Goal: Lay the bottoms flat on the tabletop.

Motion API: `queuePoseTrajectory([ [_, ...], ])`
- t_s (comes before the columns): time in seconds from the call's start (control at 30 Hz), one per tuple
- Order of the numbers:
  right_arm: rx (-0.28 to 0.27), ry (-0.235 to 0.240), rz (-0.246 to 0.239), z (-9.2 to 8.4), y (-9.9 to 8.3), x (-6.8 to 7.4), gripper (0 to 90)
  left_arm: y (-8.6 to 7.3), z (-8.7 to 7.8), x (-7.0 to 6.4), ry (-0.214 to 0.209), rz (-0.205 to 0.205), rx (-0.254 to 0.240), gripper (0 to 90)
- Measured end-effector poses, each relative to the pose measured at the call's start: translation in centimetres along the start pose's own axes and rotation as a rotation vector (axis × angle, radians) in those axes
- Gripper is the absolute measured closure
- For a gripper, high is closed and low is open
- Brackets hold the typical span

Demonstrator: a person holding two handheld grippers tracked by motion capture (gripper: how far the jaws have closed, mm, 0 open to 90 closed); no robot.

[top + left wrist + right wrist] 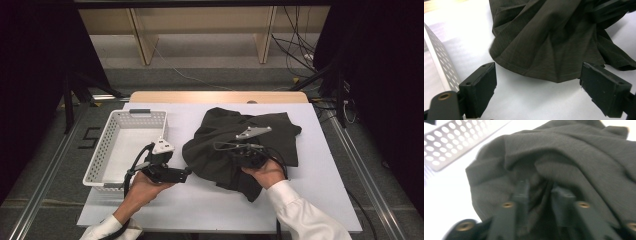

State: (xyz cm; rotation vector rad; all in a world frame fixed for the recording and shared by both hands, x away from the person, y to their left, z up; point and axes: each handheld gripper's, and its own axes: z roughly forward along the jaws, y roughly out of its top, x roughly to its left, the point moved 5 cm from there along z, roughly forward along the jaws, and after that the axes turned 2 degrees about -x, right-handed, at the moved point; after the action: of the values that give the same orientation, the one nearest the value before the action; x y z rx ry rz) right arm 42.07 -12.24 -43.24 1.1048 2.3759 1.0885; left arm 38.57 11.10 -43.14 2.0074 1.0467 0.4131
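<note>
Cloth [235, 145], dark and crumpled, lies heaped in the middle of the white table [310, 200], a little right of centre, with folds running toward its near edge and one corner spread out to the far right. The right gripper [220, 146] sits on top of this heap, held from the near side by a hand in a white sleeve, its grey three-cornered plate raised above the fabric. In the right gripper view the right gripper [539, 195] has its jaws a narrow way apart, and a fold of the cloth [574, 160] lies in the gap between them; the picture is blurred, so whether the pads press on the fold I cannot tell. The left gripper [186, 174] rests near the table's near-left part, just beside the cloth's left edge, pointing right toward it. In the left gripper view the left gripper [537, 86] has its jaws standing wide, with bare table between them and the hem of the cloth [544, 45] just beyond the tips, not touched. A white perforated basket [102, 150] stands on the left side of the table, just left of the left gripper, and its wall shows at the left edge of the left gripper view.
</note>
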Motion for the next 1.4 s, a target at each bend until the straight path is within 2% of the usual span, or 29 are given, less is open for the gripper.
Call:
queuePoseTrajectory([
  [0.1, -0.025, -0.037, 0.0, -2.0, -0.4, -0.9, 57.6, 0.0, 0.0, -0.1, -0.003, 0.002, 0.002, 13.6],
  [0.23, -0.063, -0.066, 0.042, -4.3, -0.5, -2.5, 50.2, 0.1, 0.1, -0.2, -0.004, 0.005, 0.004, 13.6],
  [0.33, -0.071, -0.119, 0.064, -5.0, -0.8, -3.8, 44.2, 0.2, 0.2, -0.3, -0.005, 0.008, 0.001, 13.6],
  [0.47, -0.043, -0.165, 0.062, -4.6, -2.4, -5.2, 36.1, 0.2, 0.3, -0.4, -0.006, 0.014, 0.005, 13.5],
  [0.57, -0.031, -0.188, 0.086, -4.5, -3.6, -6.4, 31.5, 0.2, 0.3, -0.4, -0.006, 0.014, 0.008, 13.6],
  [0.7, -0.041, -0.183, 0.097, -5.4, -4.9, -7.2, 26.1, 0.3, 0.2, -0.3, -0.004, 0.011, 0.004, 13.6],
  [0.8, -0.017, -0.21, 0.101, -6.0, -6.0, -7.7, 25.0, 0.3, 0.2, -0.3, -0.001, 0.008, 0.001, 13.6],
  [0.97, 0.004, -0.255, 0.185, -6.7, -8.2, -10.1, 22.6, 0.3, 0.2, -0.4, -0.004, 0.01, 0.001, 13.6],
  [1.03, 0.021, -0.247, 0.207, -6.8, -8.9, -10.8, 19.1, 0.3, 0.3, -0.4, -0.005, 0.012, 0.003, 13.6],
  [1.23, 0.099, -0.242, 0.208, -5.8, -10.7, -11.4, 18.7, 0.2, 0.4, -0.5, -0.005, 0.015, 0.012, 13.6],
  [1.4, 0.155, -0.255, 0.207, -4.6, -11.8, -11.8, 24.1, 0.1, 0.5, -0.5, -0.004, 0.012, 0.015, 13.6],
])
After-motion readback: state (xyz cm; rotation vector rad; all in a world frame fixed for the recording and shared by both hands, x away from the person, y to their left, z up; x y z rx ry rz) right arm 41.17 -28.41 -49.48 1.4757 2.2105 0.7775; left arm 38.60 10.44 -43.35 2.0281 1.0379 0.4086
